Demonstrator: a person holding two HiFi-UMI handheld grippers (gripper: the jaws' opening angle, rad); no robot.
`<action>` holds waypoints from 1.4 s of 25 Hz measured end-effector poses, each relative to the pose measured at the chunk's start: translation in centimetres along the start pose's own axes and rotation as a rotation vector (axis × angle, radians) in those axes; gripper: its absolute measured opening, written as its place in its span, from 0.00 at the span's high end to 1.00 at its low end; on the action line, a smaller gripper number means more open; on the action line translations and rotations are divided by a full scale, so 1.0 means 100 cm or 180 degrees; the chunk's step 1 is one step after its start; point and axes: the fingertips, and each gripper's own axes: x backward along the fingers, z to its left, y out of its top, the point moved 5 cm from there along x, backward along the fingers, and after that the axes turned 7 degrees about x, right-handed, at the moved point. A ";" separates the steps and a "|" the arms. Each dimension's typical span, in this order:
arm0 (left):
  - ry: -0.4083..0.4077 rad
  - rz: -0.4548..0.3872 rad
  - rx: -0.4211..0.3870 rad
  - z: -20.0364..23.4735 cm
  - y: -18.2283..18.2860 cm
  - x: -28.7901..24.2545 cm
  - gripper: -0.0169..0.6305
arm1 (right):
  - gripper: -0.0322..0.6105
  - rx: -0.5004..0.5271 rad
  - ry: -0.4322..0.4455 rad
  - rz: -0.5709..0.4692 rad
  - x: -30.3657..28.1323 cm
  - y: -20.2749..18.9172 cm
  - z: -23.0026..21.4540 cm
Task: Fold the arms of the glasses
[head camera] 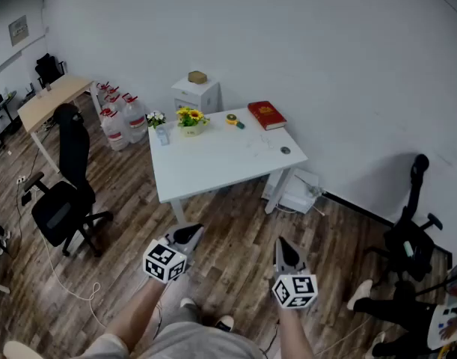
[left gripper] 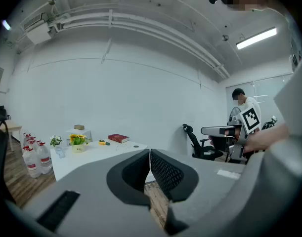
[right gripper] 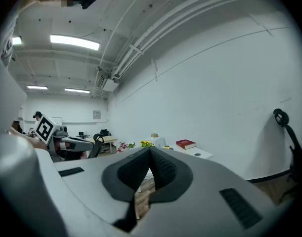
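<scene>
A white table stands ahead of me on the wood floor, well beyond both grippers. Near its right part lies a faint thin shape, too small to tell as the glasses. The table also carries a red book, a pot of yellow flowers, a yellow tape measure and a small dark disc. My left gripper and right gripper hang side by side over the floor in front of the table. In the gripper views each pair of jaws, left gripper and right gripper, is shut with nothing between them.
A black office chair stands left of the table, with water bottles and a wooden desk behind it. A white cabinet sits against the wall. Another black chair and a person's legs are at the right.
</scene>
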 end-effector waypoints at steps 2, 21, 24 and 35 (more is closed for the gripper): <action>-0.0017 0.0000 0.0001 -0.002 0.000 -0.001 0.96 | 0.96 -0.0091 -0.0015 -0.0059 0.000 0.000 -0.003; 0.0061 0.0022 0.0024 -0.050 -0.034 0.000 0.47 | 0.45 -0.0276 0.0189 0.0025 0.029 -0.031 -0.028; 0.0024 0.0038 0.0057 -0.054 -0.033 -0.005 0.47 | 0.46 -0.0288 0.0216 0.0015 0.030 -0.031 -0.035; -0.0062 0.0107 0.0117 -0.027 -0.031 -0.071 0.47 | 0.48 -0.0320 0.0154 0.0032 -0.019 -0.036 -0.076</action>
